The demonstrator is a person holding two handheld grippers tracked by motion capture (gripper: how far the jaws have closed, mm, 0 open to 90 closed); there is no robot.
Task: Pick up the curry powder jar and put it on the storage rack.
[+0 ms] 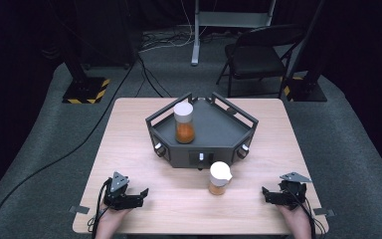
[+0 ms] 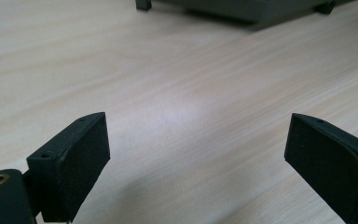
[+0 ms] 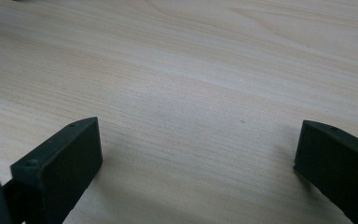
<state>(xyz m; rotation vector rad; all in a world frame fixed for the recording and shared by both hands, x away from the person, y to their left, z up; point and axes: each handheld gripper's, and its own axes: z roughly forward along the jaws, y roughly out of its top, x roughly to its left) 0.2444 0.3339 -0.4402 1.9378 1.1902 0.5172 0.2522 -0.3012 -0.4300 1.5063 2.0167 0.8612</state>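
Looking down from the high view, we see the left claw (image 1: 138, 195) low over the near left part of the pale wooden desk (image 1: 144, 144), its jaws spread apart and holding nothing, and the right claw (image 1: 267, 195) near the right edge, likewise spread and empty. Between them, nearer the right one but apart from both, stands a small clear jar with a white lid and orange contents (image 1: 219, 178), just in front of a dark grey angular tray with railings and front knobs (image 1: 219, 132). On that tray stands a taller clear jar with a white lid and orange contents (image 1: 184, 122), towards its left side. Beyond the desk we note a black folding chair (image 1: 258, 55) on the grey floor. From the left gripper view, we see the two black jaws wide apart over bare wood grain, with the tray's lower edge (image 2: 242, 11) at the top. From the right gripper view, the jaws stand wide apart above bare wood.
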